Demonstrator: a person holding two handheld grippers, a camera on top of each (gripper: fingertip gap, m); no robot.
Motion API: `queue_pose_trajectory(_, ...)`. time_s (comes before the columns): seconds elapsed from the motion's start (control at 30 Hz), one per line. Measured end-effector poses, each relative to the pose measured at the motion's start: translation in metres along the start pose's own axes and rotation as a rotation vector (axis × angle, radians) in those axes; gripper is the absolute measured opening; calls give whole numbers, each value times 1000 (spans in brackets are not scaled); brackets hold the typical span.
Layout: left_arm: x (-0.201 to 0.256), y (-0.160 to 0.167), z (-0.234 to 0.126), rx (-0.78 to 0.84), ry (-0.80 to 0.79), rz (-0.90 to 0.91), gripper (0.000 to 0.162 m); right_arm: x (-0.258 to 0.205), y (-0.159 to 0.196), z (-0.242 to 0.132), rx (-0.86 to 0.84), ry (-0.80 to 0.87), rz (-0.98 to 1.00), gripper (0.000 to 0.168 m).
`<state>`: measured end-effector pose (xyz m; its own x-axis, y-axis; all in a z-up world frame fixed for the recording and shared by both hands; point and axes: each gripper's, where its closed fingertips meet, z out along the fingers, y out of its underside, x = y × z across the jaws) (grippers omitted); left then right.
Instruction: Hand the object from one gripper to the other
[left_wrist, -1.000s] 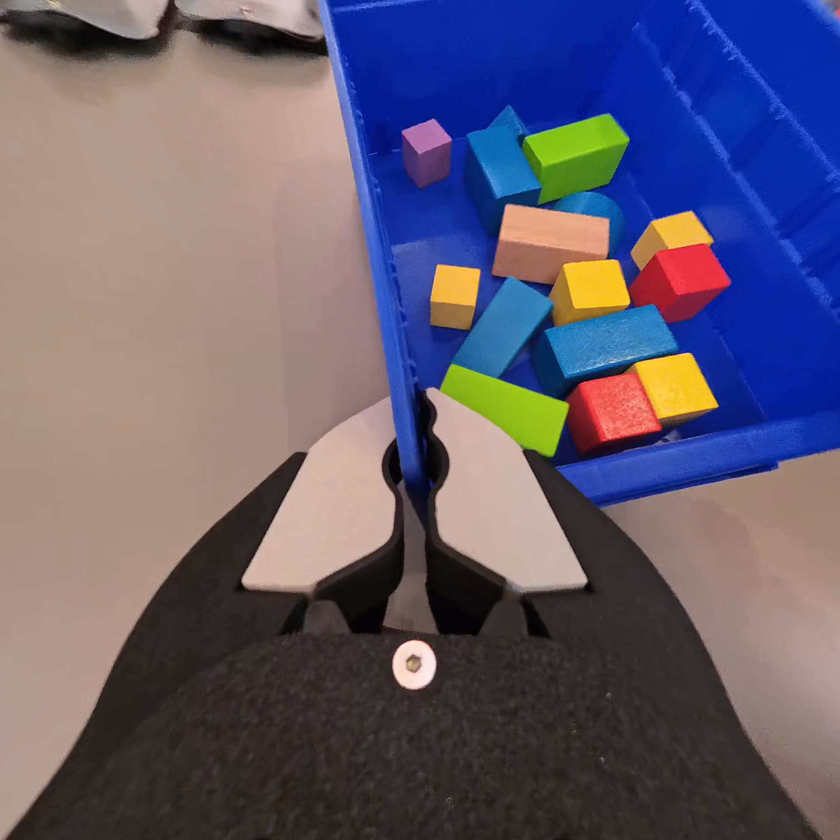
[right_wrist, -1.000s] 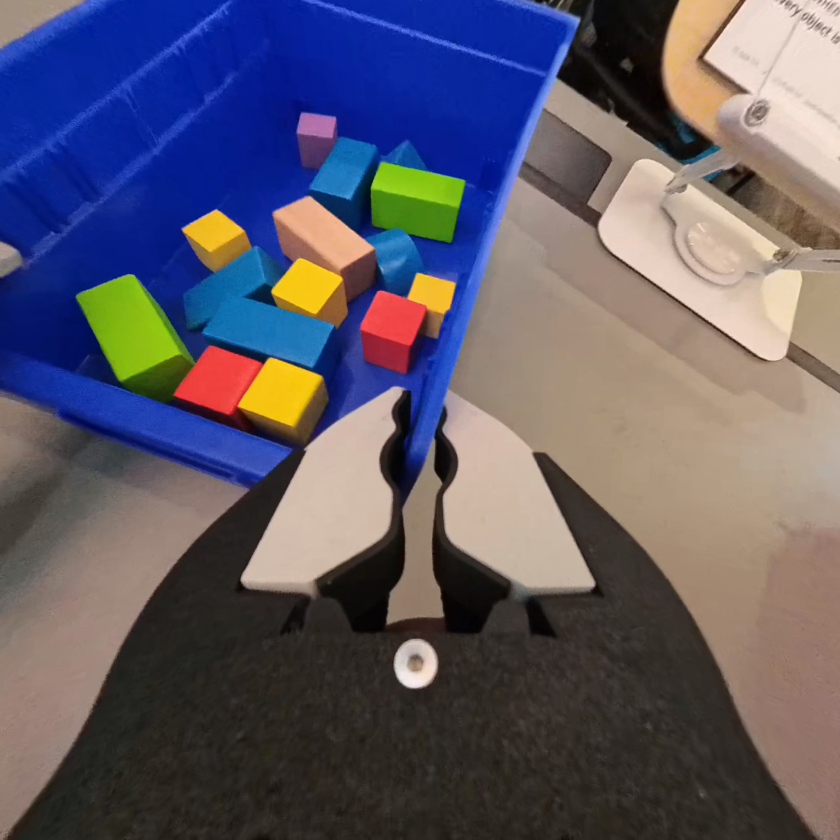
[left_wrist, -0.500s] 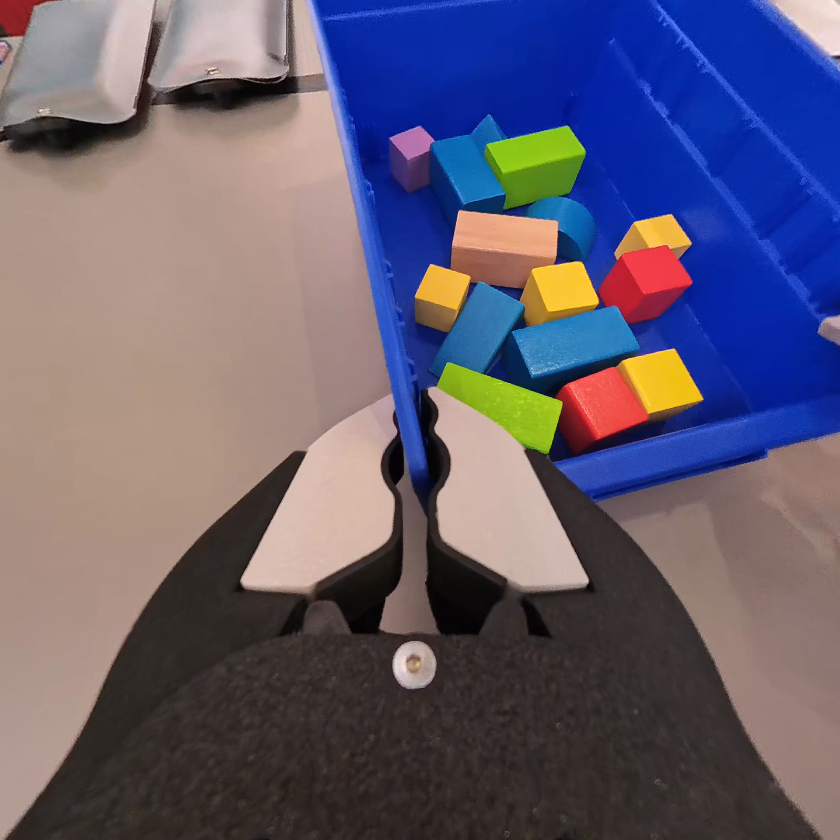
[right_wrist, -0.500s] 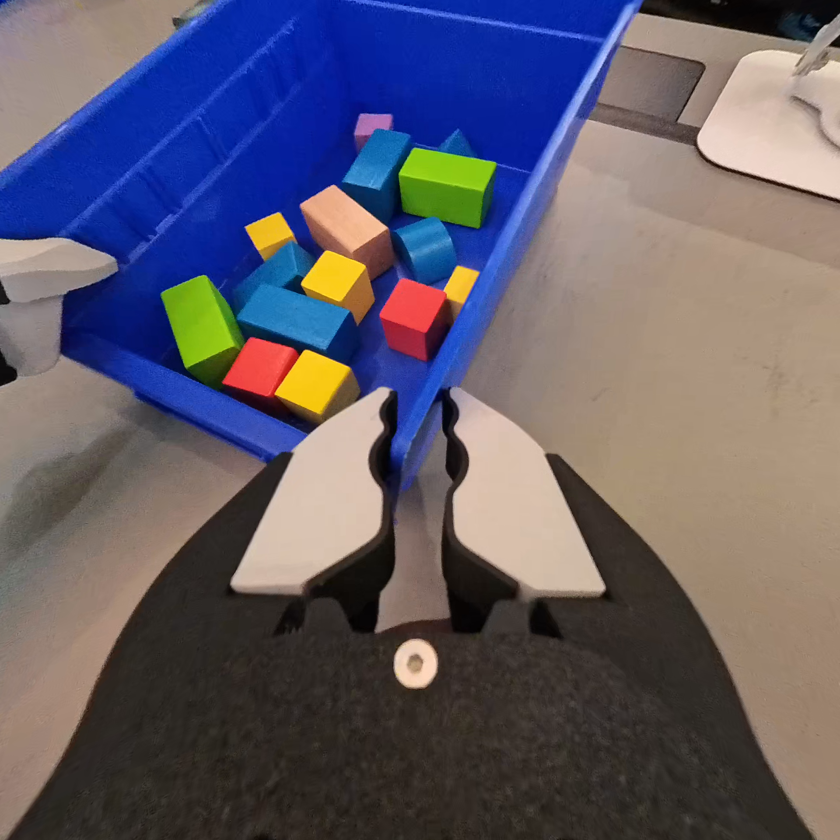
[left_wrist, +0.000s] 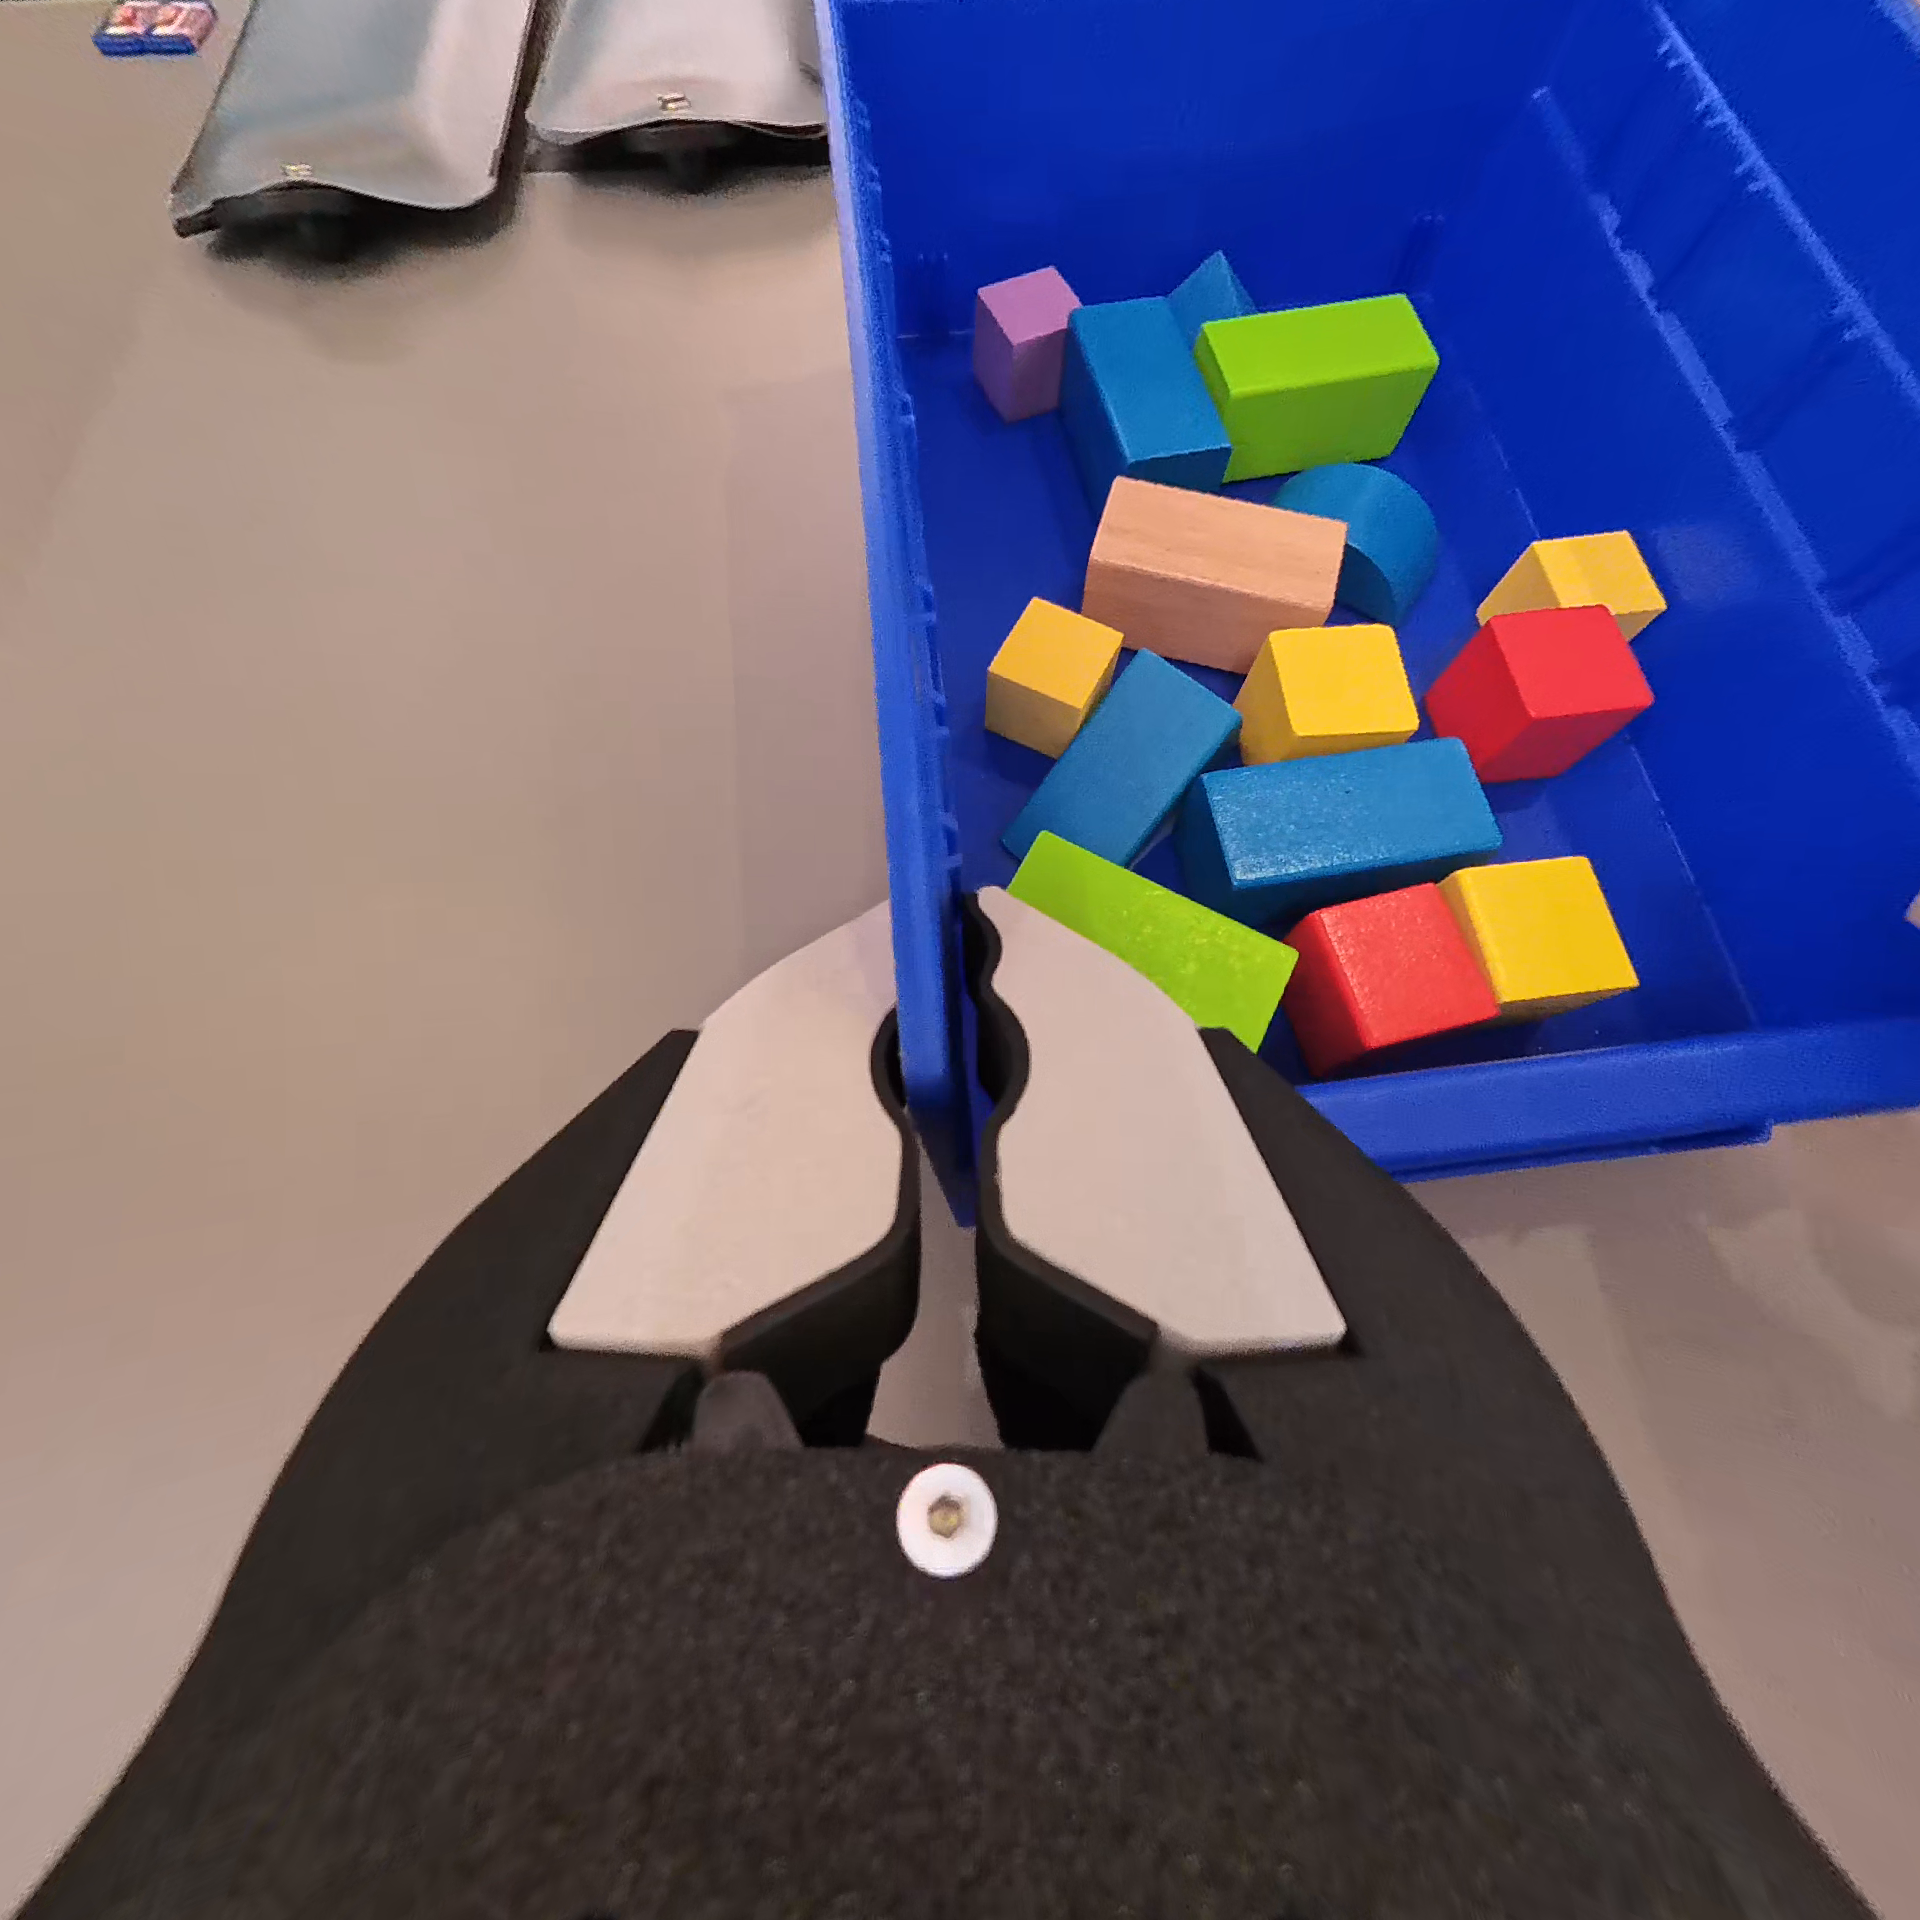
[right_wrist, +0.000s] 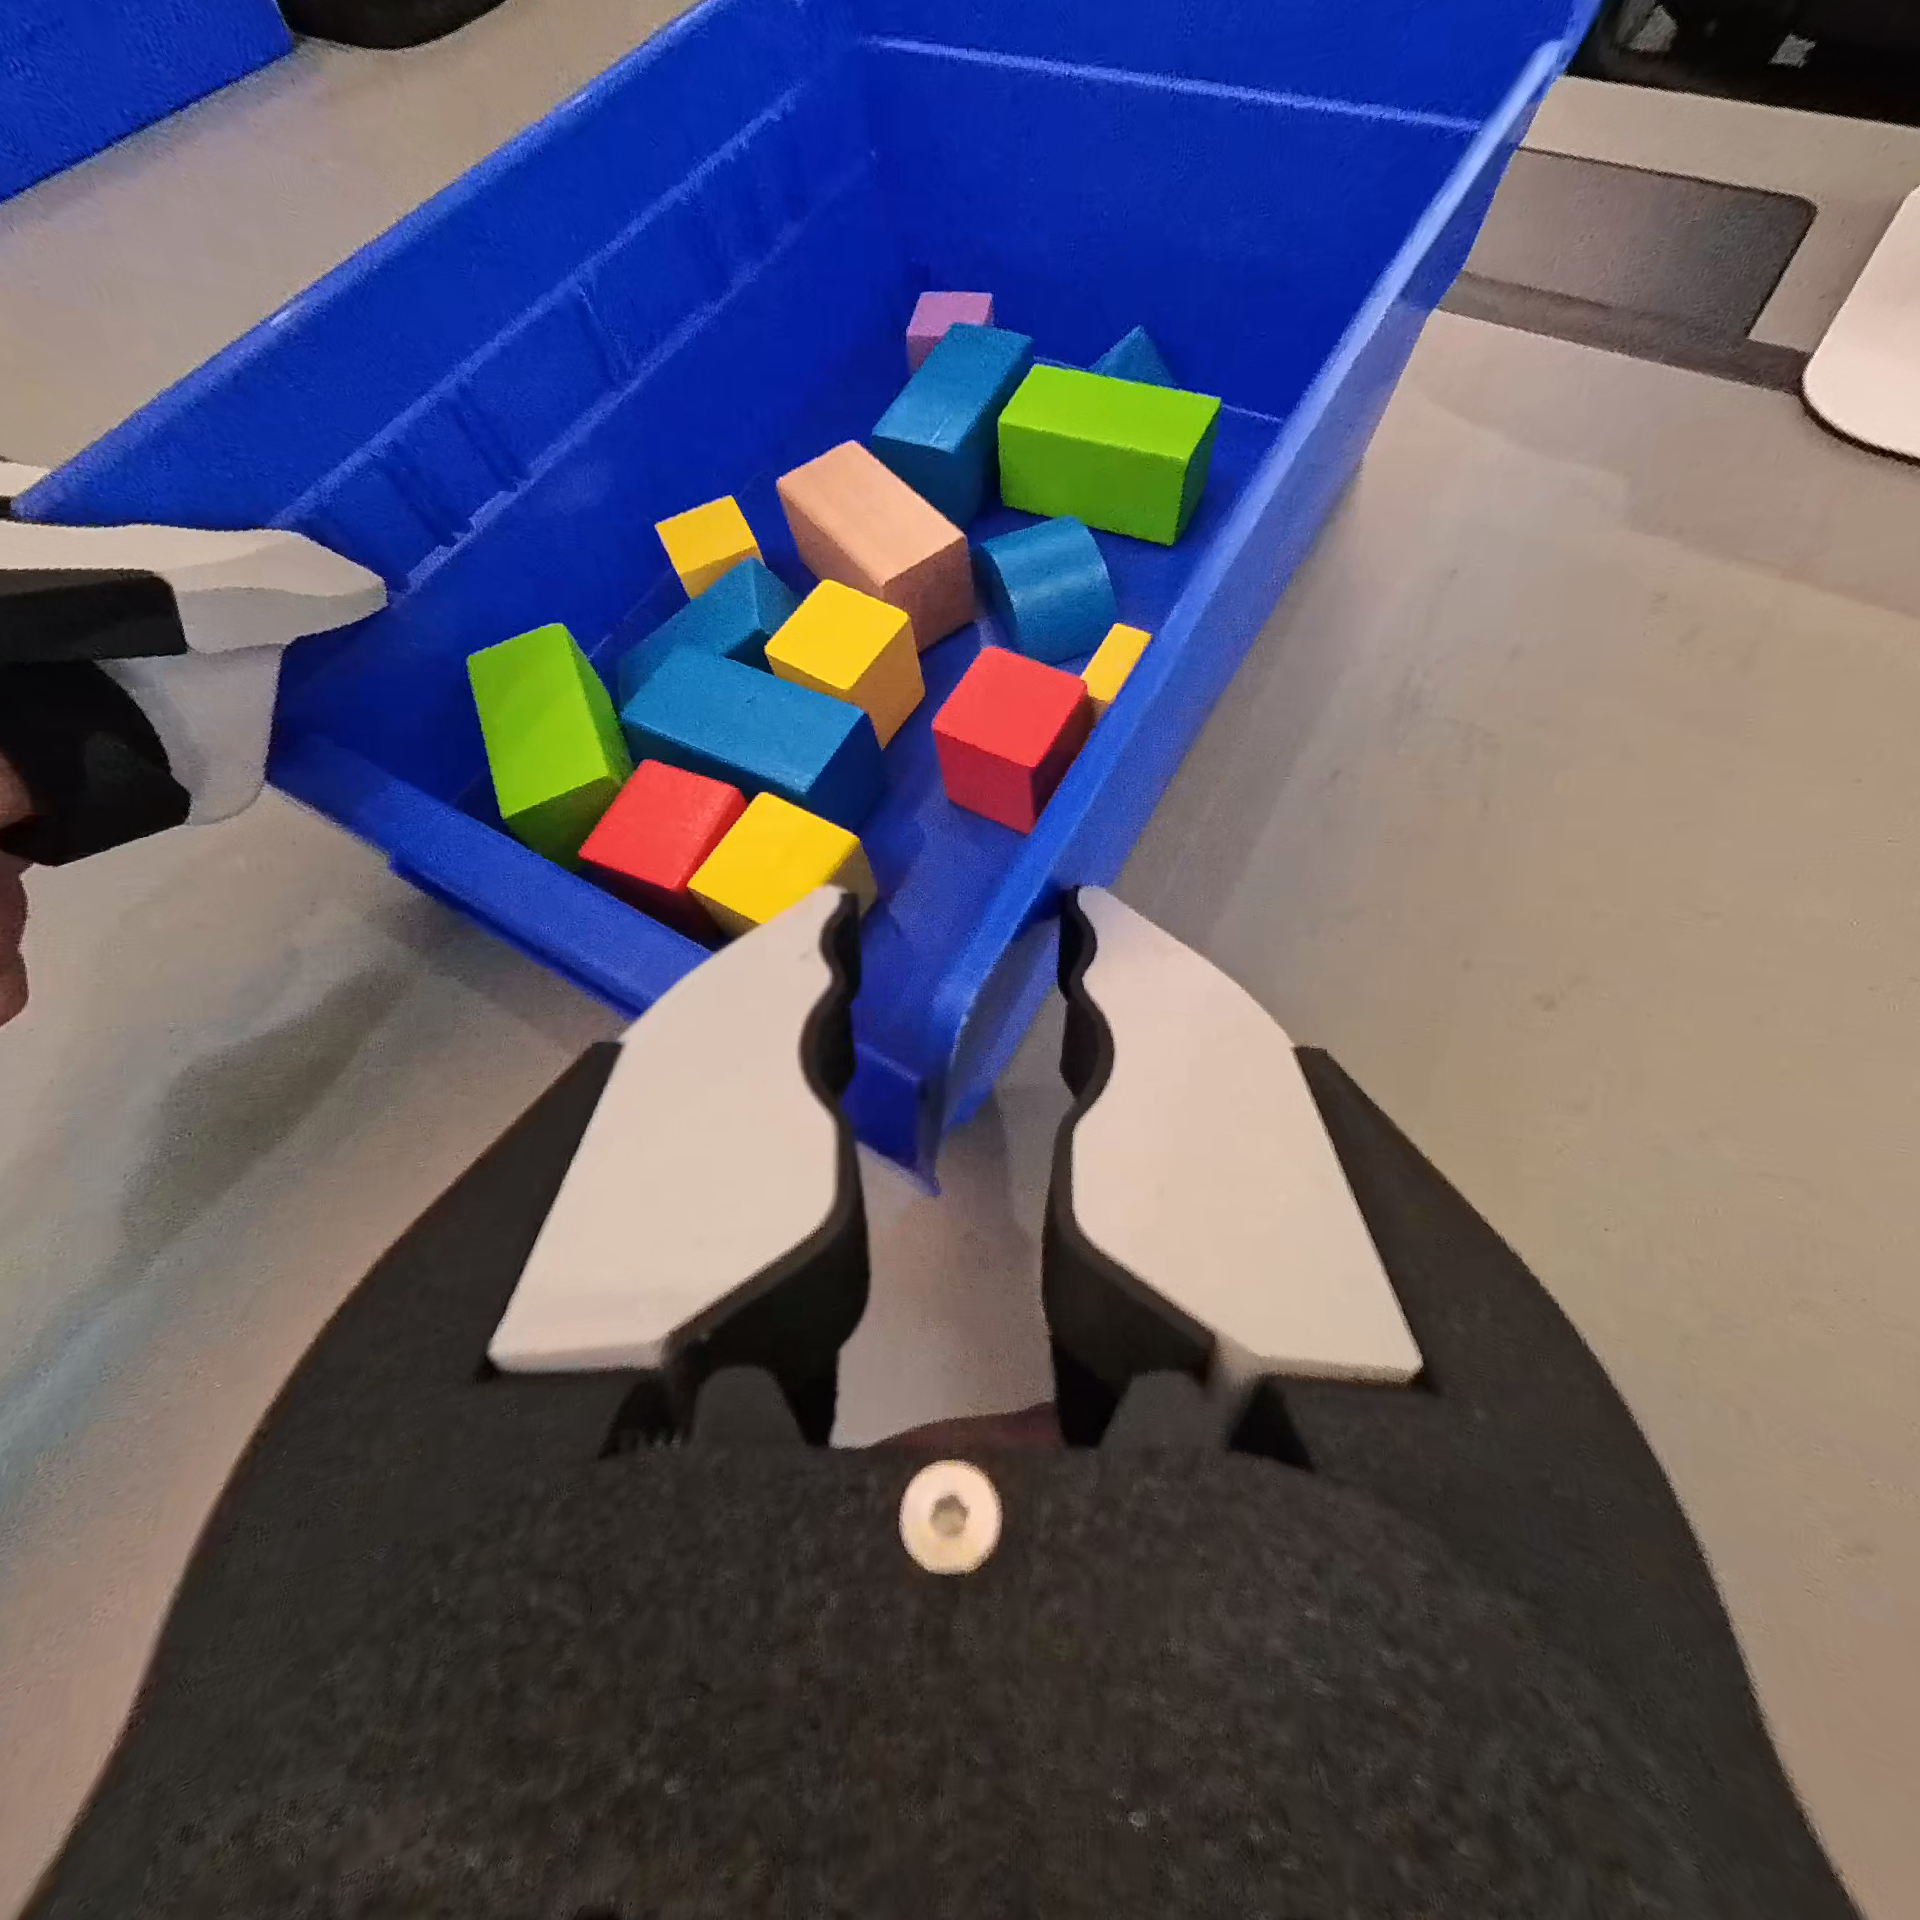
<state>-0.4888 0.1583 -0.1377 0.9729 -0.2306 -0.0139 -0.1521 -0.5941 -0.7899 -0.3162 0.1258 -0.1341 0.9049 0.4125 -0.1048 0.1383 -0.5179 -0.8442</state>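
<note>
Left gripper (left_wrist: 940, 935): clenched on the side wall of the blue bin (left_wrist: 1143, 125).
Right gripper (right_wrist: 956, 914): jaws apart – astride the bin's corner, not pressing.
Bin: on the grey table (left_wrist: 416, 623), holding coloured blocks (left_wrist: 1340, 821).

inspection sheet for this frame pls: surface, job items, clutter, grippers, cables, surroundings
Surface: grey table, bare around the bin.
Job's things: blue bin holding loose coloured wooden blocks.
Clutter: two grey pouches and a small blue item at the far edge.
Grippers: left gripper shut on the bin's corner wall; right gripper open, straddling the opposite corner, not clamping.
Cables: nothing seen.
Surroundings: white base, dark panel, second blue object.
</note>
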Motion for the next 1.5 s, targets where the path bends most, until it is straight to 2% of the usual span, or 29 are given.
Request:
queue_pose_trajectory(0.1,-1,1,-2,-6,17,-11,5,-3,1,-4,-9,-55,1,39)
queue_pose_trajectory(0.13,-6,-1,-9,-10,-6,-38,16,-3,1,-11,-20,-82,5,34)
queue_pose_trajectory(0.17,-12,-8,-25,15,-41,-75,43,-1,-3,-24,-22,-110,4,35)
queue_pose_trajectory(0.2,-15,-19,-48,79,-60,-101,51,6,-11,-45,1,-111,4,36)
queue_pose_trajectory(0.23,-17,-29,-74,147,-76,-124,46,17,-22,-72,49,-100,-3,36)
queue_pose_trajectory(0.3,-9,-49,-120,247,-21,-165,47,48,-47,-140,180,-86,-37,38)
queue_pose_trajectory(0.4,33,-77,-168,304,212,-177,63,129,-77,-253,348,33,-68,39)
queue_pose_trajectory(0.5,68,-86,-182,330,304,-127,63,222,-74,-346,445,226,-24,39)
queue_pose_trajectory(0.57,84,-72,-166,318,286,-85,63,276,-44,-378,449,353,29,40)
queue_pose_trajectory(0.63,97,-45,-139,290,246,-65,63,323,2,-387,400,480,67,43)
queue_pose_trajectory(0.7,104,-15,-112,259,203,-61,62,359,54,-377,324,554,109,44)
queue_pose_trajectory(0.77,108,9,-91,253,171,-53,60,377,99,-357,249,542,194,45)
queue_pose_trajectory(0.87,103,35,-74,234,114,-16,59,385,134,-342,278,562,260,45)
queue_pose_trajectory(0.97,97,40,-71,214,101,-6,59,376,138,-340,335,532,300,46)
queue_pose_trajectory(1.17,105,37,-78,247,103,48,58,375,128,-343,305,606,158,46)
queue_pose_trajectory(1.37,114,38,-85,236,169,25,55,378,133,-347,308,604,173,45)
queue_pose_trajectory(1.5,111,38,-81,226,159,49,56,376,133,-352,323,594,179,45)
